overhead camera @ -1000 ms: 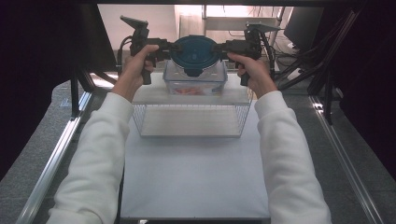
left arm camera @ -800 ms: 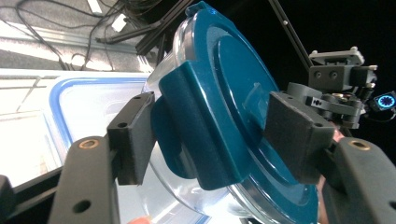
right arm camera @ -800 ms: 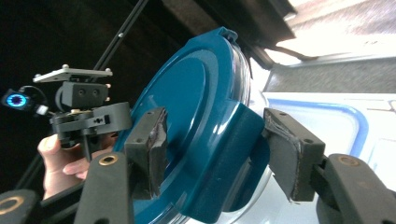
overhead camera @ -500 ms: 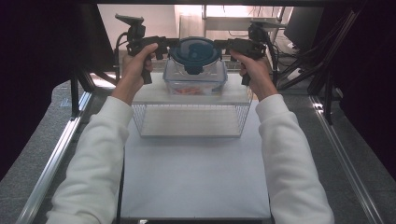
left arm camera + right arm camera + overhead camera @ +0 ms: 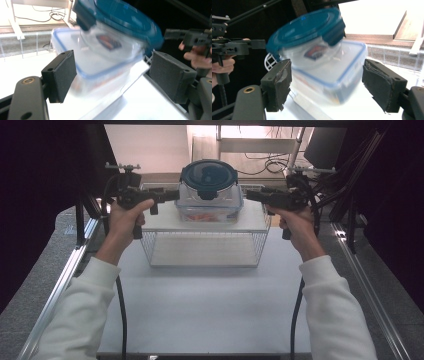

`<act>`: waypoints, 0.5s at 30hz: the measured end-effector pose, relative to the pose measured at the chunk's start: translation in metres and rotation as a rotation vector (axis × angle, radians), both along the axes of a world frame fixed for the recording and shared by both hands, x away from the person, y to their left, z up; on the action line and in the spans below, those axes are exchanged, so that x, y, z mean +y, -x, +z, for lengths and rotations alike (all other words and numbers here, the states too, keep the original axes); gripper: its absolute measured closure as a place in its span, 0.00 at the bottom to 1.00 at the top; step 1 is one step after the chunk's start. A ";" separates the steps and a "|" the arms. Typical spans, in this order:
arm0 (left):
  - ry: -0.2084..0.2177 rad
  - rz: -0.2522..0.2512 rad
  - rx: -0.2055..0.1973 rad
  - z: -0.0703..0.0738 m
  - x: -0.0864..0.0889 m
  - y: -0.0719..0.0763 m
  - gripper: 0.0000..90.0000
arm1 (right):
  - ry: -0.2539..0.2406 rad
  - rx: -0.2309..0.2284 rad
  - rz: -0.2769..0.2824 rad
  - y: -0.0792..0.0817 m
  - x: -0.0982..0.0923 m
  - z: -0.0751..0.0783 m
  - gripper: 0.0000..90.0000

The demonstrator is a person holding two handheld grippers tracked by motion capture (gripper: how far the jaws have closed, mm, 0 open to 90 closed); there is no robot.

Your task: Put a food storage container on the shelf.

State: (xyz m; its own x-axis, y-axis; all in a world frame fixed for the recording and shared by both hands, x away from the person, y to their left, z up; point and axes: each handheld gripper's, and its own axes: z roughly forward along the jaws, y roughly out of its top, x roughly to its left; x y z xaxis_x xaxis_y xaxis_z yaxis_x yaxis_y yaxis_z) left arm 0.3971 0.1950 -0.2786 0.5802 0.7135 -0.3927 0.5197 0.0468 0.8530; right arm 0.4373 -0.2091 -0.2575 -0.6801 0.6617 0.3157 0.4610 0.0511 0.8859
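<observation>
Blue-lidded round container stands upright atop a square box; my left gripper and right gripper, jaws just opened, flank it without touching; gripper views show its label.

Both forearms in white sleeves reach forward from the near edge, spread apart. The left hand grips the left tongs, held level and pointing inward to the right. The right hand holds the right tongs level, pointing inward to the left. Both pairs of jaws have just been opening and stand wide, pads pressing on nothing.
</observation>
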 end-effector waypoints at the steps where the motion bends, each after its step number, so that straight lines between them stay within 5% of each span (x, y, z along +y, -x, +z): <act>1: -0.001 -0.007 -0.002 -0.004 0.001 0.006 0.23 | 0.006 -0.004 0.004 0.005 -0.004 -0.003 0.27; 15: -0.110 -0.015 -0.023 -0.067 0.007 0.079 0.24 | 0.092 -0.082 0.018 0.072 -0.037 -0.057 0.28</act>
